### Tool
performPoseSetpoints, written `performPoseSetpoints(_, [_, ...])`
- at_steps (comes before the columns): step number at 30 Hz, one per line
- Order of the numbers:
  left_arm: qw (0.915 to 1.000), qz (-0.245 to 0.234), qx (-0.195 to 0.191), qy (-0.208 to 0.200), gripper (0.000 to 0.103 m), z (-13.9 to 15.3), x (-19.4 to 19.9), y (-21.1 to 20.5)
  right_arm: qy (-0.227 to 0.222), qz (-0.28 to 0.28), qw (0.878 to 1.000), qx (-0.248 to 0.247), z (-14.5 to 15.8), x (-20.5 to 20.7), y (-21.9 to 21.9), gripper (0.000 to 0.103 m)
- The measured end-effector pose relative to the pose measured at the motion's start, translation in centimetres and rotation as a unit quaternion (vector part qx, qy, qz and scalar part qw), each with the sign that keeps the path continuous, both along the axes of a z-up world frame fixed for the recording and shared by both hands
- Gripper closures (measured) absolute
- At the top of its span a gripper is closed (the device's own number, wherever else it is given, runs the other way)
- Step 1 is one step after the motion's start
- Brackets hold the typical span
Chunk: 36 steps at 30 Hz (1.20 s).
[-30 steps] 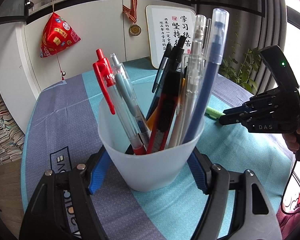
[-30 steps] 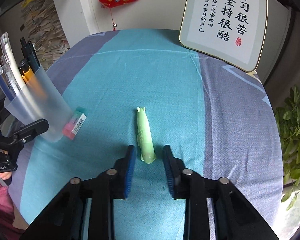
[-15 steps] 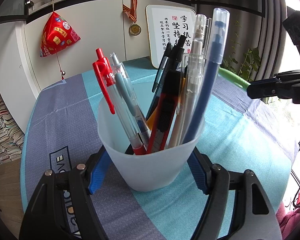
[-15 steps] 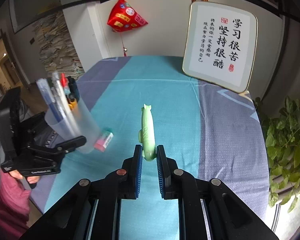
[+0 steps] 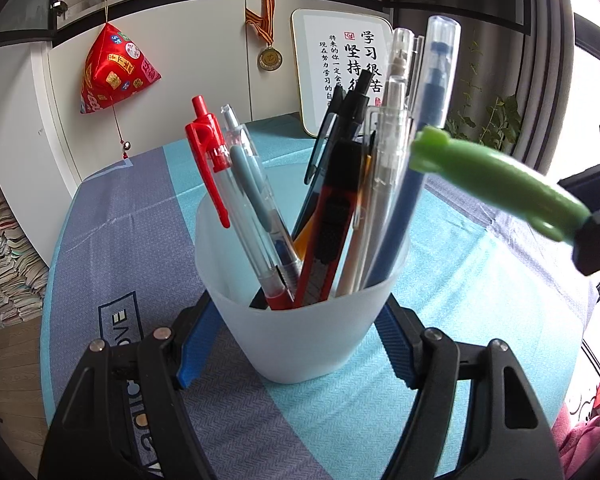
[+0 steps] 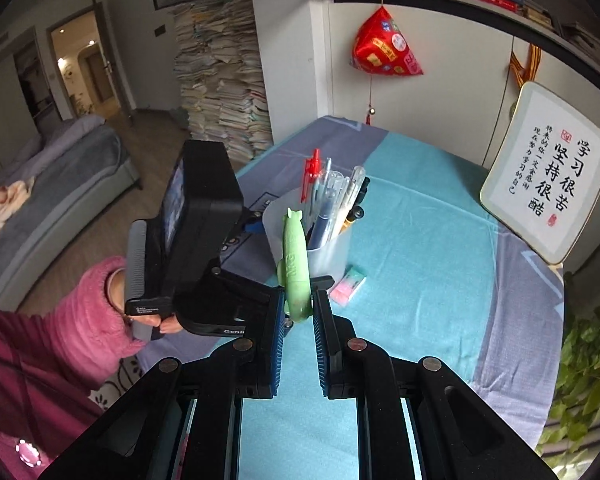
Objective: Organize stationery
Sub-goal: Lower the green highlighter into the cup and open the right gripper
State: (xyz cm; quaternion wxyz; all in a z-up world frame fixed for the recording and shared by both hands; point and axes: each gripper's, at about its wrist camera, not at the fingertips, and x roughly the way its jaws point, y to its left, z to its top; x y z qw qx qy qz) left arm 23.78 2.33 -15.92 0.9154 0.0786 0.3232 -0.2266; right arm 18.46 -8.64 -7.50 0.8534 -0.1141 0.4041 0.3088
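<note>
Right gripper (image 6: 298,316) jaws pinching green pen (image 6: 294,264) at its lower end, centre frame, hovering beside cup (image 5: 300,320). Left gripper (image 5: 296,344) jaws clamping cup. Pen likely light, stiff, slick plastic.

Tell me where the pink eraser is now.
In the right wrist view, the pink eraser lies on the tablecloth, just right of the pen cup.
</note>
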Motion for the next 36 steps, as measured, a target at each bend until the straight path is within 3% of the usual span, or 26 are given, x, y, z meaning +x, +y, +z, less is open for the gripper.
performPoseSetpoints(12, [1.0000,0.000,0.000,0.001,0.031,0.0,0.0,0.0,0.022,-0.004,0.999,-0.047,0.2,1.4,1.7,0.088])
performPoseSetpoints(36, [1.0000,0.000,0.000,0.002,0.031,-0.1,-0.1,0.0,0.047,-0.010,0.996,-0.079,0.7,3.8,4.1,0.088])
